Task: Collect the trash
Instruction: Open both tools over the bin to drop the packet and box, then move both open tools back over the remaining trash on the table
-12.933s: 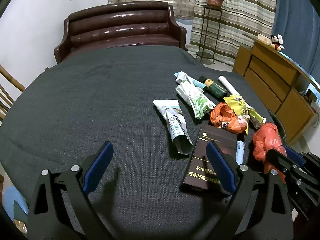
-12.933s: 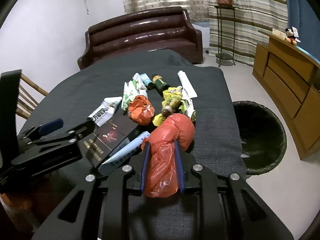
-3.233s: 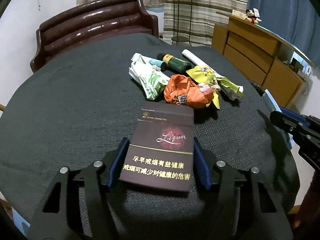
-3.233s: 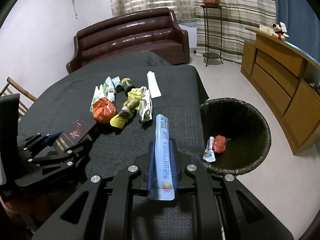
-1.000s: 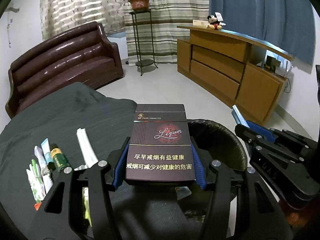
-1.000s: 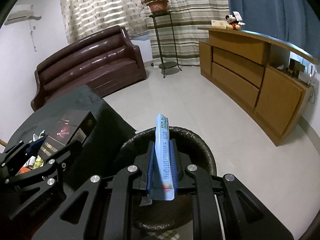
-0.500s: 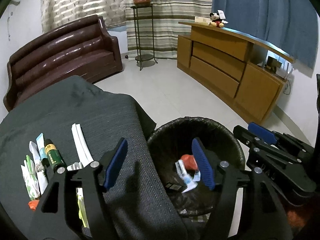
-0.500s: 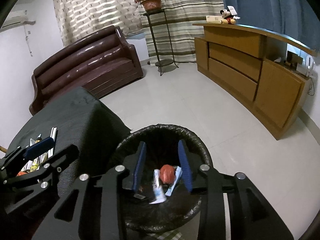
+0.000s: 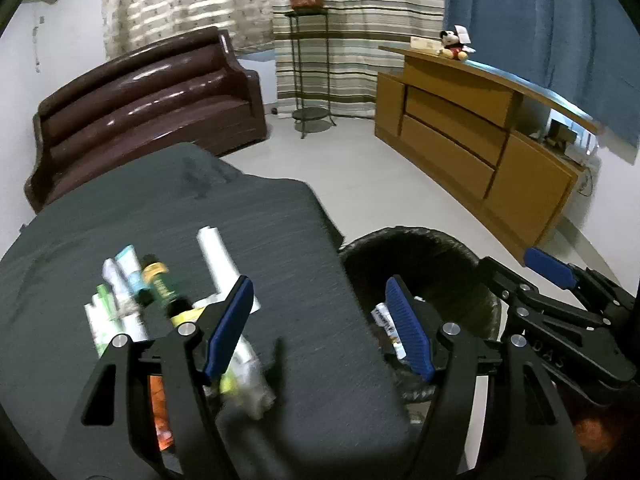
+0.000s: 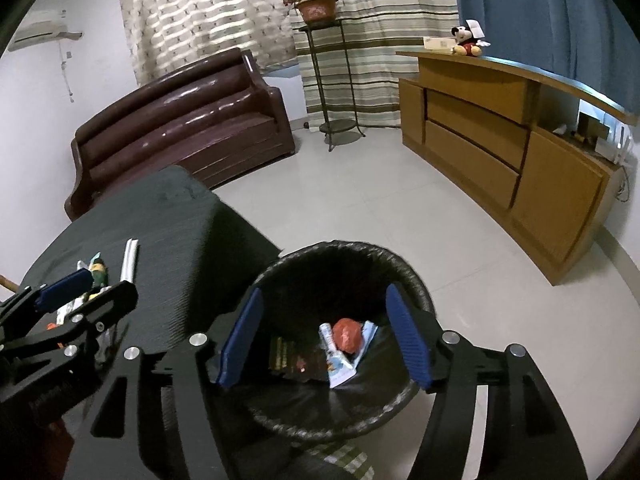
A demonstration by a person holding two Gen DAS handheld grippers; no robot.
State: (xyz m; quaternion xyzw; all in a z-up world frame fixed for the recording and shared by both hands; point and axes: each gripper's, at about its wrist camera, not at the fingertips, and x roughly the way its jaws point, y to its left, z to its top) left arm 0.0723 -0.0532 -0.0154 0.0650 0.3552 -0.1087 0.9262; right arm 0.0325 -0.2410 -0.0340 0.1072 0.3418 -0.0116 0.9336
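Bin contents visible only from the right wrist view: inside the trash bin [image 10: 408, 276], low in the centre of the frame, a dark cigarette box [image 10: 290, 358], a red crumpled bag [image 10: 347, 334] and a pale blue tube [image 10: 365, 342], all lying on the black liner between the blue pads of the right gripper [image 10: 322, 334]. Jaws of that gripper spread wide, just been opening, nothing pinched. From the left wrist view, only the bin's rim [image 9: 424, 236] and a scrap of a wrapper seen past the right-hand pad; bottom of the bin hidden.

Left gripper [image 9: 320, 328] also spread and empty, jaws just been opening, hanging over the table edge at the lower centre of its frame. Remaining trash at the lower left of that view, partly behind the left-hand pad: white paper roll [image 9: 214, 254], small green bottle [image 9: 158, 280], white and green wrappers [image 9: 108, 312], an orange wrapper [image 9: 158, 412] low behind the finger. Blurred, so details uncertain.

Table [image 9: 200, 216] covered in dark grey cloth. Pale tiled floor [image 10: 360, 200]. Brown leather sofa [image 9: 148, 108] upper left, plant stand [image 9: 310, 76] at top centre against striped curtains, wooden sideboard [image 9: 480, 148] at right with a plush toy [image 9: 454, 44] on top.
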